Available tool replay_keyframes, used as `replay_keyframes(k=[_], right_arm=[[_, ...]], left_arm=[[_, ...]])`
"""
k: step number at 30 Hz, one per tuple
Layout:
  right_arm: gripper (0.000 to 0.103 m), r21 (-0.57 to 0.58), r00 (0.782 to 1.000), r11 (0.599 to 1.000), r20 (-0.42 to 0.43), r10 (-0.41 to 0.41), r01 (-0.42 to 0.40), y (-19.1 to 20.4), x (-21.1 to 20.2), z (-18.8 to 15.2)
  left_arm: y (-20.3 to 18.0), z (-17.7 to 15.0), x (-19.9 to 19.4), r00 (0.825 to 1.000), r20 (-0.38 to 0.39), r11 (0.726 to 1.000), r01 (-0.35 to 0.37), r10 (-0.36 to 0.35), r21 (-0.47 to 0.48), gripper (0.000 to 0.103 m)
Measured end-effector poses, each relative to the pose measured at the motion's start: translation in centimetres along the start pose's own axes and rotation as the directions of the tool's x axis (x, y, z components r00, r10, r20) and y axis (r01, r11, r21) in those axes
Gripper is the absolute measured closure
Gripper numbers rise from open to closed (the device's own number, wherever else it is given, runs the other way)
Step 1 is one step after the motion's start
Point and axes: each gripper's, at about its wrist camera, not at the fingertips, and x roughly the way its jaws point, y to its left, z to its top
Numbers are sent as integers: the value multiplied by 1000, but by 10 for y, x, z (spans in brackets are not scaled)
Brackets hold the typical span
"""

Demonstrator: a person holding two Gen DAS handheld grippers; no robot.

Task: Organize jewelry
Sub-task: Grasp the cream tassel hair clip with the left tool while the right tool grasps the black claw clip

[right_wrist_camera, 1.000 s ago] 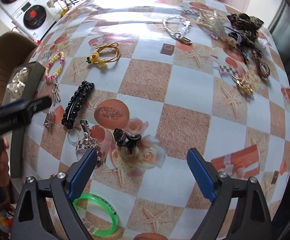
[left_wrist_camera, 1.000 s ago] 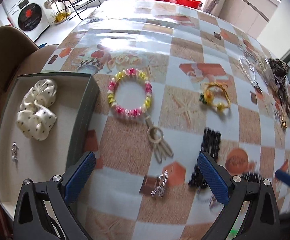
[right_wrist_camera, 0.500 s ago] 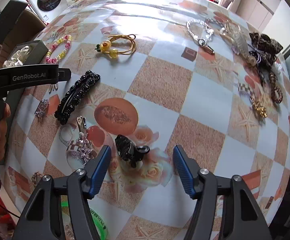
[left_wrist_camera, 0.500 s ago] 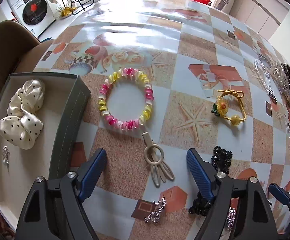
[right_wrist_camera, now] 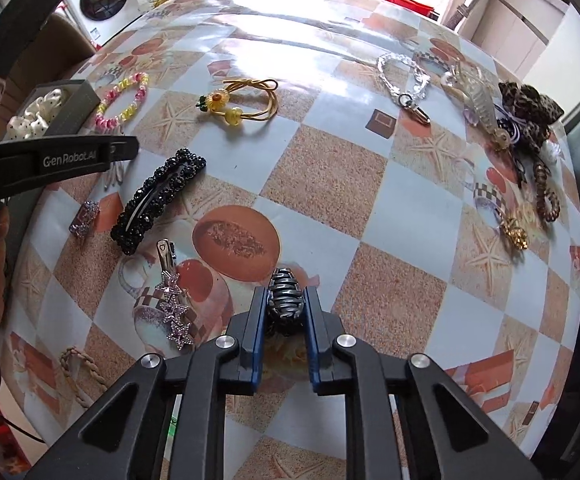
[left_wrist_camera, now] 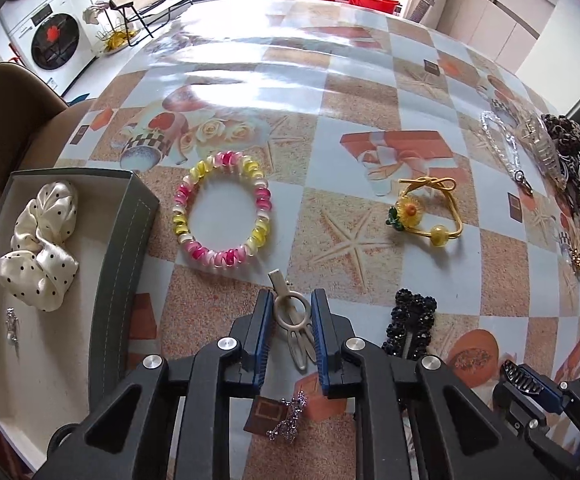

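Observation:
My left gripper (left_wrist_camera: 290, 312) is shut on a beige hair clip (left_wrist_camera: 293, 320) lying on the table. A grey tray (left_wrist_camera: 118, 264) at the left holds a white dotted scrunchie (left_wrist_camera: 42, 240) and a small silver piece (left_wrist_camera: 11, 326). My right gripper (right_wrist_camera: 286, 304) is shut on a small black claw clip (right_wrist_camera: 286, 298) on the table. The pink and yellow spiral bracelet (left_wrist_camera: 222, 216), yellow flower hair tie (left_wrist_camera: 425, 212) and black beaded barrette (right_wrist_camera: 158, 200) lie loose on the table.
A star clip (right_wrist_camera: 172, 300), a small glittery clip (left_wrist_camera: 288, 416), a clear chain (right_wrist_camera: 403, 80) and a pile of leopard scrunchies and clips (right_wrist_camera: 525, 120) lie around. A brown chair (left_wrist_camera: 6, 112) stands left of the table. The left gripper's body (right_wrist_camera: 50, 160) shows in the right wrist view.
Both grippers moved forward and down and closed: the left onto the beige hair clip, the right onto the black claw clip.

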Motion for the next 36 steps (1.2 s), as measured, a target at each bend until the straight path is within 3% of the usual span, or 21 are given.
replay_keyframes(k=[15,26,36], right_arm=[[85,232,995,968,-12,97,-91,-32,-32,-15],[85,282,994,954,-23,110,-100,-19,-62,-21],[85,239,993,965,-20,118,-110,19,-85,-4]], left_arm=[[15,-15,-48,994,24,995,103,-103,15,80],[27,-40,-97,989,36,988,145,-147,46,80],[76,-60,-127,989,52,990,139,-139,-10,80]])
